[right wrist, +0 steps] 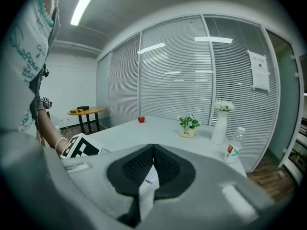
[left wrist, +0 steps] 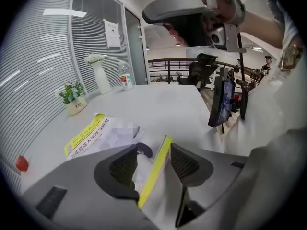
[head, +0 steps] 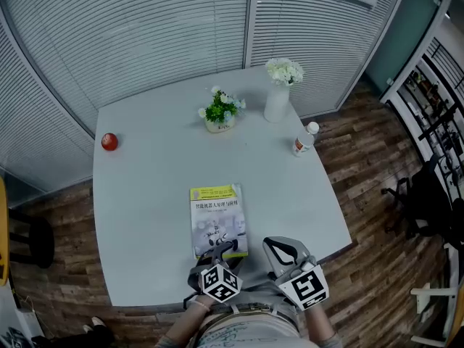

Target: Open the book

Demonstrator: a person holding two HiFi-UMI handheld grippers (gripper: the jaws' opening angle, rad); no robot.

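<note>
Two grippers sit at the near edge of a white table [head: 159,194] in the head view, the book [head: 216,220] lying cover-up just beyond the left gripper [head: 220,252], with the right gripper [head: 284,251] alongside. Left gripper view — jaws stand apart, the book's yellow-edged cover [left wrist: 154,169] raised on a slant between them. Right gripper view — jaws closed, tips touching.
</note>
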